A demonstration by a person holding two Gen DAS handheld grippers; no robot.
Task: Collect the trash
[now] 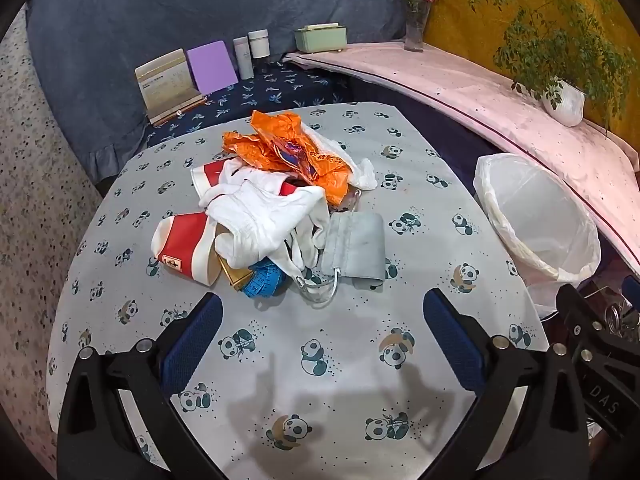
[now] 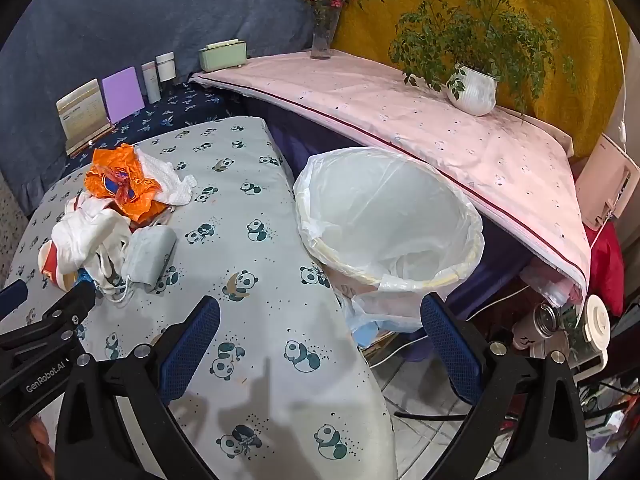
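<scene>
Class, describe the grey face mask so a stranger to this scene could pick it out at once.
Find the panda-print table and the trash pile at its centre. The grey face mask lies at the pile's edge nearest the lined bin, beside the white cloth. It alone is flat, grey and rectangular, with white ear loops.

This looks like a room in a home. The tabletop wears a cloth with little pandas. A potted plant, a vase of flowers, some jars and a purple card stand around it.
</scene>
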